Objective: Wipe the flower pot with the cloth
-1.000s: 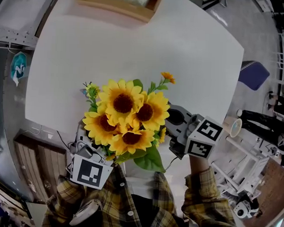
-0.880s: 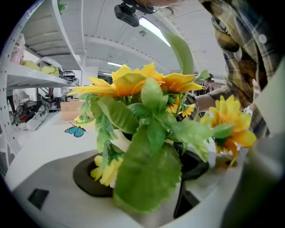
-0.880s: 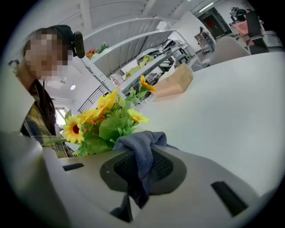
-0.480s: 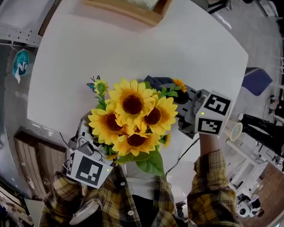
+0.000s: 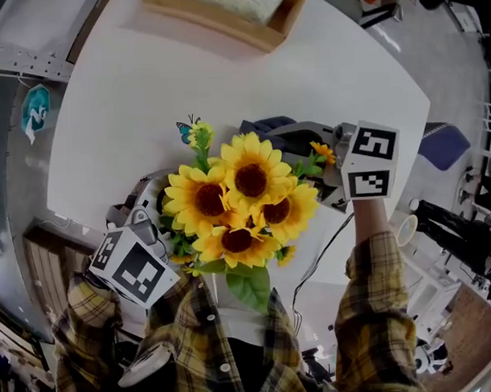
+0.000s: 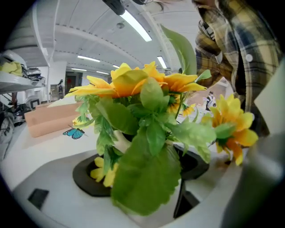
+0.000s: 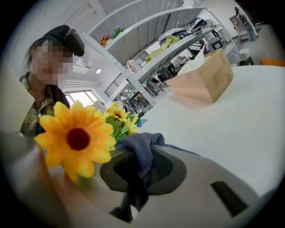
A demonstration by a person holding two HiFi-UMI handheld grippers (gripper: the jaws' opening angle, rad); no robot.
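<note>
A bunch of yellow sunflowers [image 5: 241, 203] covers the flower pot in the head view. In the left gripper view only a pale strip of the pot [image 6: 153, 217] shows under the green leaves, between the two black pads. My left gripper [image 5: 161, 198] is shut on the pot, holding it above the table's near edge. My right gripper [image 5: 289, 135] is just beyond the flowers, on their right side, shut on a dark blue cloth [image 5: 264, 123]. In the right gripper view the cloth [image 7: 140, 149] drapes over the pad, beside one sunflower [image 7: 78, 138].
The white table [image 5: 136, 91] stretches away past the flowers. A wooden tray [image 5: 227, 22] with something pale in it stands at its far edge and shows as a box [image 7: 205, 82] in the right gripper view. A blue butterfly [image 5: 185, 131] sticks out of the bouquet.
The right gripper has swung with the cloth from beside the flowers round to their far side. The bouquet has shifted right and turned, and the left gripper's marker cube has tilted outward to the left.
</note>
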